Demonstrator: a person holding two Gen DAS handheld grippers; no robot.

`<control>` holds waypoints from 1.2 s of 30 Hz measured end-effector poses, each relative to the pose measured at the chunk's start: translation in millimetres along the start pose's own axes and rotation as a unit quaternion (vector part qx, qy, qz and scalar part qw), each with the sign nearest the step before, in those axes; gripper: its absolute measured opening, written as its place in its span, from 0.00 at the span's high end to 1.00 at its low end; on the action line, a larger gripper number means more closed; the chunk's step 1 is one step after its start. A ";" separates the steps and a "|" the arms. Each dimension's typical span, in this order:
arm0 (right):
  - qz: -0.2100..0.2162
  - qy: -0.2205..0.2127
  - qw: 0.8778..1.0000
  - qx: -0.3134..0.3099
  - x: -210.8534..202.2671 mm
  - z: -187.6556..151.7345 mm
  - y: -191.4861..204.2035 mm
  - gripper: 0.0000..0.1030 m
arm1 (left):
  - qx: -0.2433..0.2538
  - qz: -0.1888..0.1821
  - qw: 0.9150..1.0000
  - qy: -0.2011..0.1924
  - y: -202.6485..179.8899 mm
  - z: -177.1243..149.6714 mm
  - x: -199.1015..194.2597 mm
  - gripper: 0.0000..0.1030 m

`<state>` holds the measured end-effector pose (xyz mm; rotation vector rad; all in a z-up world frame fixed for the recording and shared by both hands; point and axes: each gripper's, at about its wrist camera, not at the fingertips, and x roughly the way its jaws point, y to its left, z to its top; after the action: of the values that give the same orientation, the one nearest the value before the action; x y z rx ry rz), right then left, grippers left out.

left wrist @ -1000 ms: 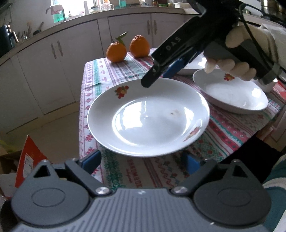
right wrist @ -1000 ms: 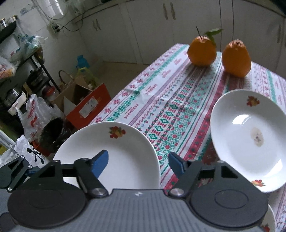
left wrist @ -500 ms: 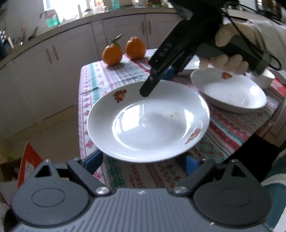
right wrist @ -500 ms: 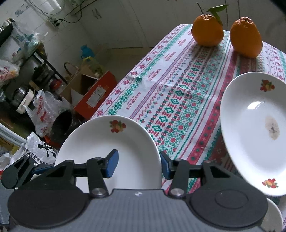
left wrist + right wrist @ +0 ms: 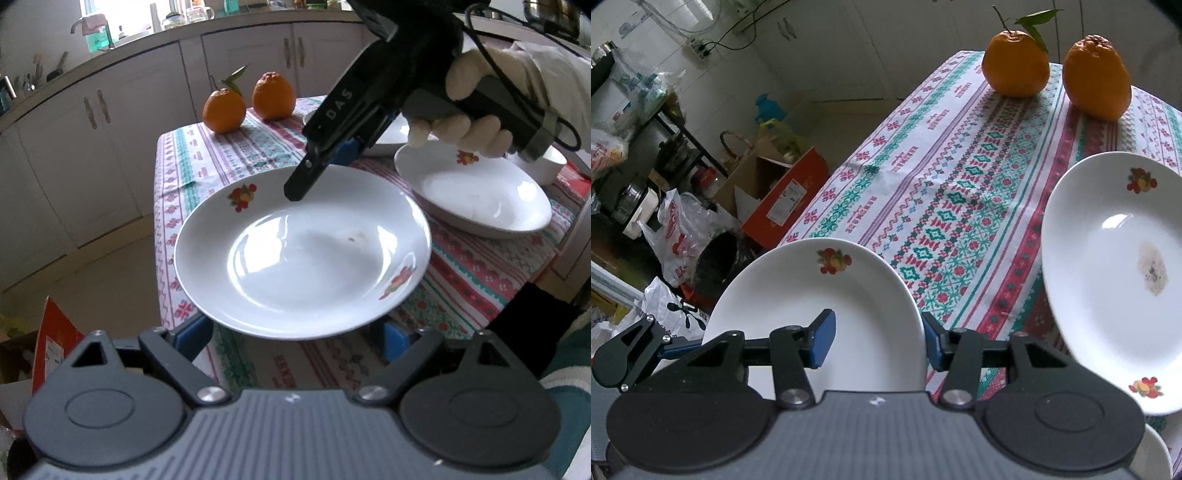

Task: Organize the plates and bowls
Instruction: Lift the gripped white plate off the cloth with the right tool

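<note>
A white deep plate with fruit decals hangs over the table's near left corner. My right gripper reaches down from the upper right, shut on its far rim, one finger on the inside and the blue pad behind. In the right wrist view the same plate has its rim between the pads of the right gripper. My left gripper stands wide open, its blue pads tucked under the near rim. Whether the plate rests on them I cannot tell. A second decal plate, stained, lies on the cloth to the right.
Two oranges stand at the table's far end. A small white bowl sits beyond the second plate. A gloved hand holds the right gripper. A red cardboard box and plastic bags crowd the floor left of the table.
The right gripper's jaws narrowed from wide apart onto the plate's far rim. The plate and the left gripper have barely shifted.
</note>
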<state>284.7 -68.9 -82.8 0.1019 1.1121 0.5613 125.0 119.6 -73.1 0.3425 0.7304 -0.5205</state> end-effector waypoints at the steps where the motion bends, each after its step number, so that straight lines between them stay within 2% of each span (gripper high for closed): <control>1: -0.001 -0.001 1.000 0.001 0.1 1.0 -1.4 0.46 | 0.002 -0.001 1.000 0.000 1.0 1.4 1.1 0.11; 23: -0.021 -0.044 0.998 0.048 5.4 37.6 -34.2 0.45 | 0.034 -0.009 0.999 -0.001 30.4 35.0 50.7 0.11; 36: -0.030 -0.050 0.997 0.059 7.2 41.8 -41.4 0.45 | 0.045 -0.012 0.999 -0.010 33.4 39.4 56.7 0.11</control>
<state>338.9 -92.7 -84.2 0.1971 1.0461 0.4329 200.6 110.0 -81.7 0.4124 0.6938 -0.5807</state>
